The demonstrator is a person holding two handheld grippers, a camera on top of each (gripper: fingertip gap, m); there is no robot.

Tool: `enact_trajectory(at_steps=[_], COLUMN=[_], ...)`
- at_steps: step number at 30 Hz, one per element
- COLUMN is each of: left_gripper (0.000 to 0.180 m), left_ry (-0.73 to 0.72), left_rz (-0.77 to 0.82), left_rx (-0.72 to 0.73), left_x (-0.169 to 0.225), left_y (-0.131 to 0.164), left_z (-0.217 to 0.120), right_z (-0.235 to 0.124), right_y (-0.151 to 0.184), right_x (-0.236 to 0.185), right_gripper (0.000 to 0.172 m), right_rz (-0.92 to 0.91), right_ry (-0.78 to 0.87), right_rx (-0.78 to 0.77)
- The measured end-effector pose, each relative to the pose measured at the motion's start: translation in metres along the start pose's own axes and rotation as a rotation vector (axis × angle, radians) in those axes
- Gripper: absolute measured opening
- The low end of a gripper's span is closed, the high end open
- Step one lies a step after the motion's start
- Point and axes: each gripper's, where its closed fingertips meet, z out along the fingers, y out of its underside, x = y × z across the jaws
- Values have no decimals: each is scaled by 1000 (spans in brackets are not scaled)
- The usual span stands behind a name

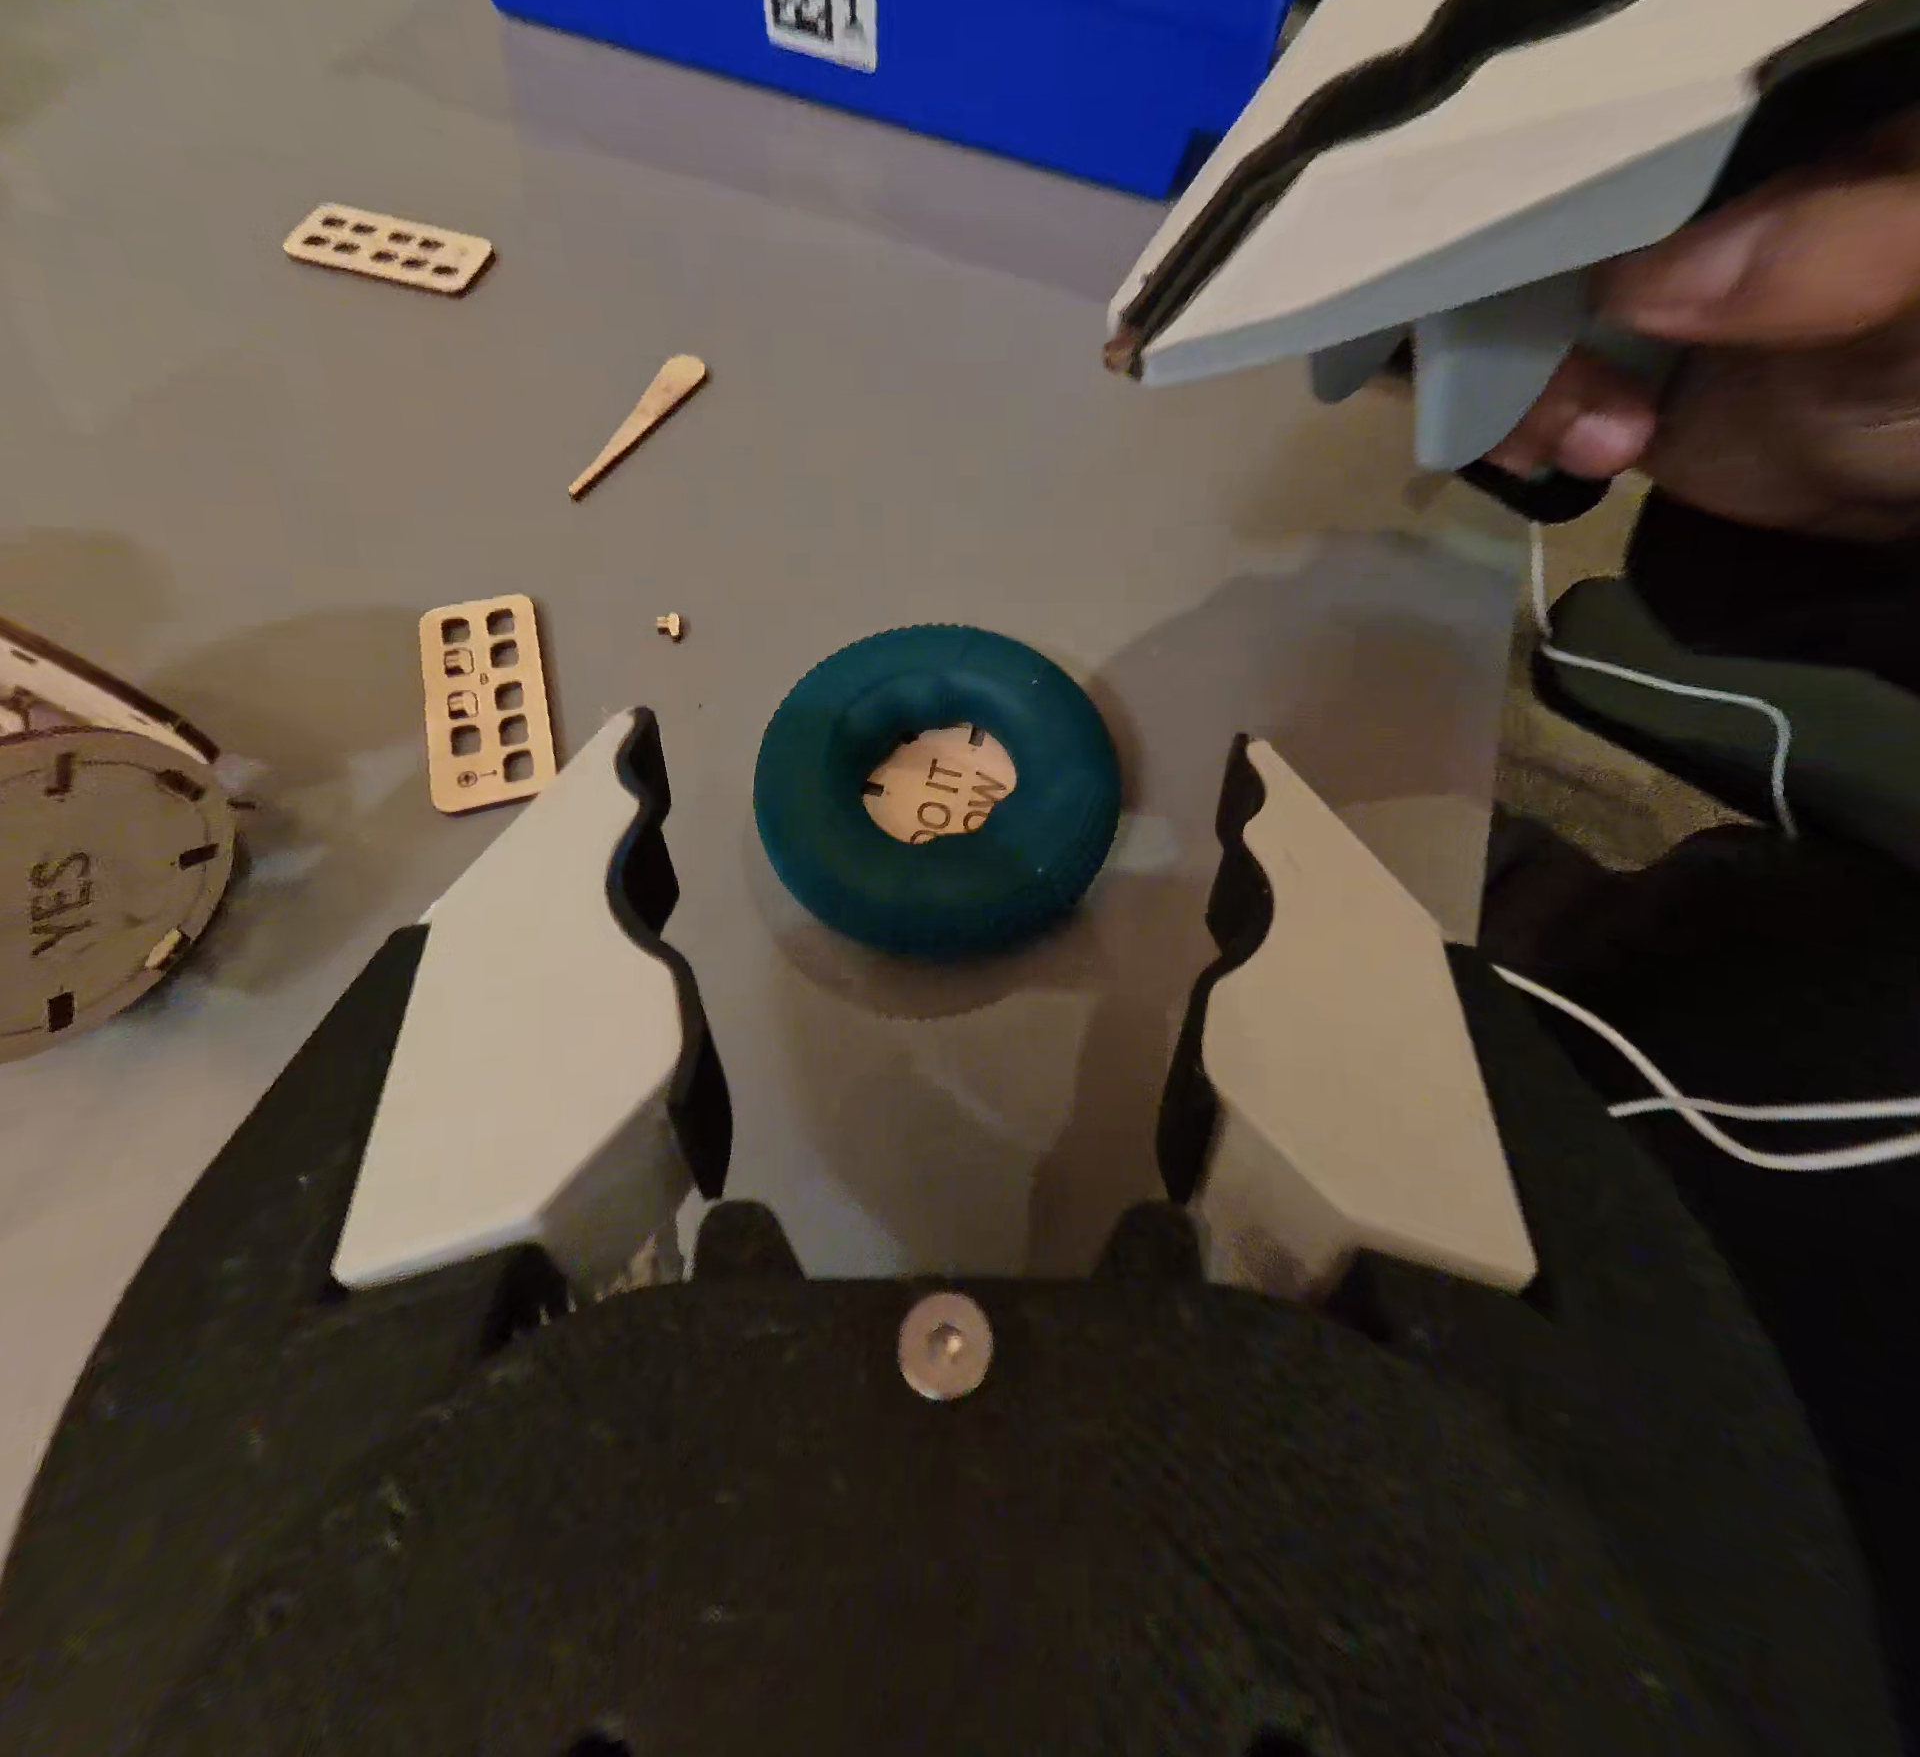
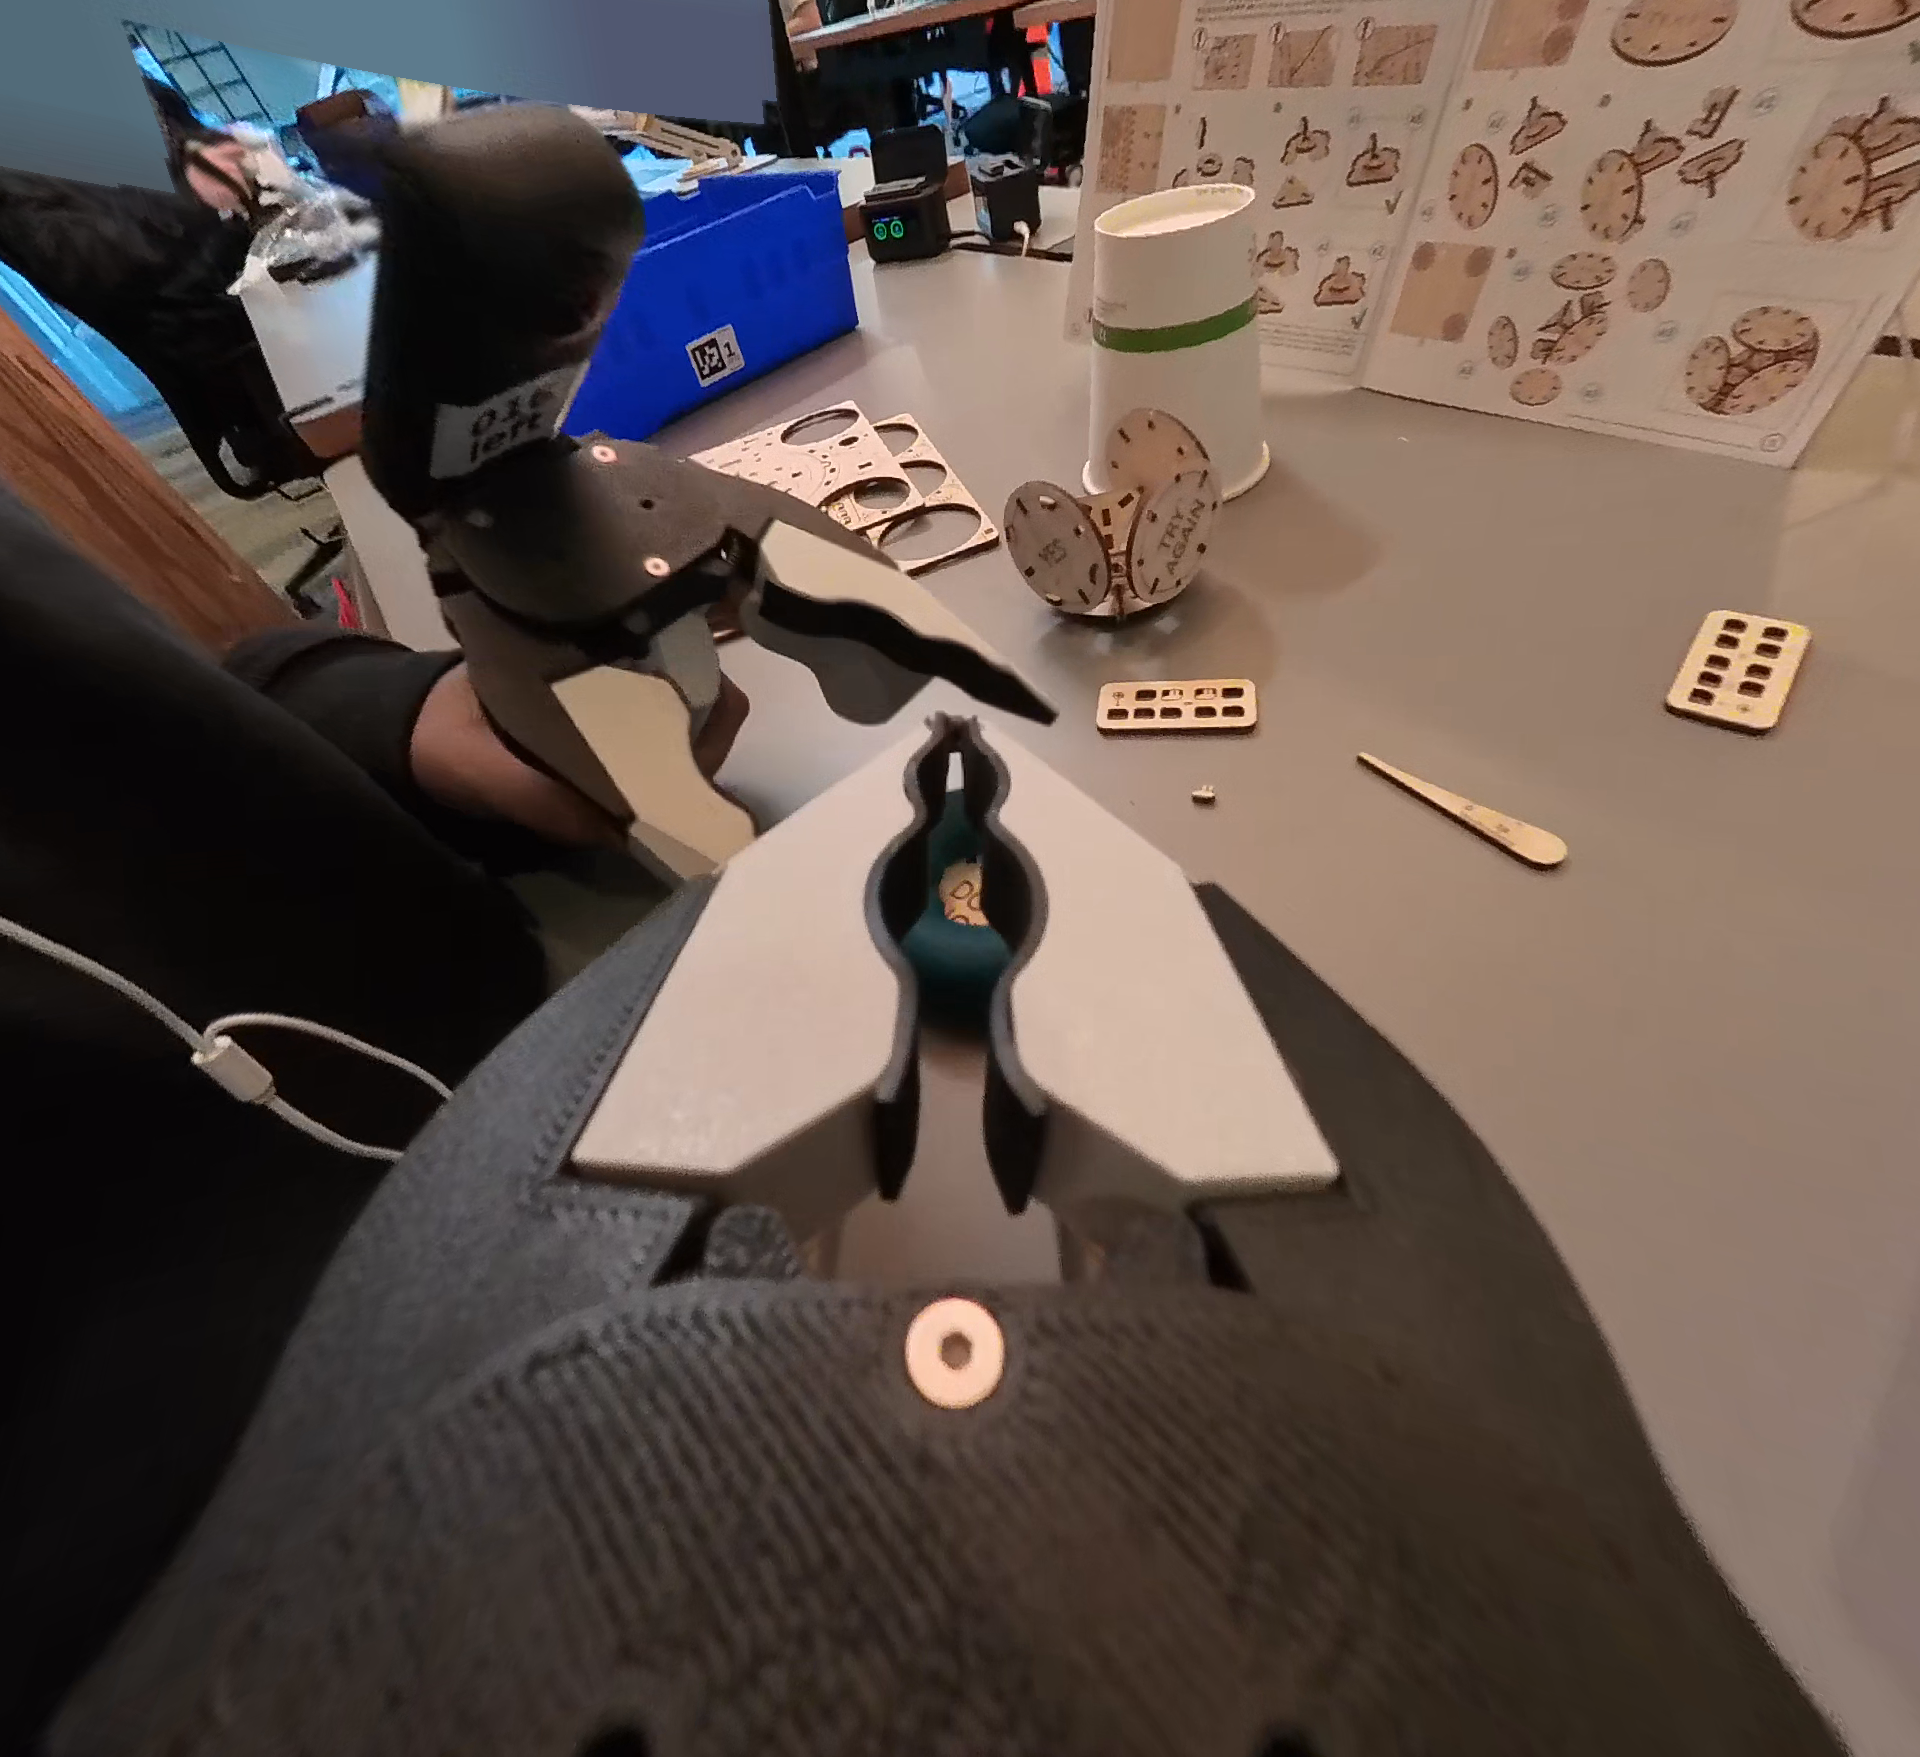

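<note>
One propped instruction sheet (image 2: 1507, 149) shows rightward only.

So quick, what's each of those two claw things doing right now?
Left gripper: fingers wide open, holding nothing, above a teal ring.
Right gripper: fingers closed; a tiny wooden bit seems pinched at the tips.

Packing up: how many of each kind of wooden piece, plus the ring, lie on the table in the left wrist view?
Slotted wooden plates: 2
Tapered wooden stick: 1
Tiny wooden peg: 1
Disc in ring: 1
Wooden disc assembly: 1
Teal ring: 1
Total: 7
</note>
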Motion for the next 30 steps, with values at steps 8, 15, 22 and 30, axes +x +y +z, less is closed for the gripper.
enact_trajectory(at_steps=[8, 15, 22, 30], left_gripper=[81, 79, 21, 20], left_ry=[-35, 8, 78, 169], left_rz=[-16, -82, -100, -150], left_rx=[-220, -157, -31, -65], left_x=[-5, -1, -6, -6], left_y=[27, 12, -41, -46], left_z=[21, 18, 6, 3], right_z=[-14, -25, -37, -58], right_y=[-1, -7, -11, -14], right_x=[3, 5, 7, 8], right_gripper=[0, 0, 0, 0], right_rz=[52, 56, 71, 80], right_ry=[-16, -27, -40, -37], right_rx=[80, 143, 213, 287])
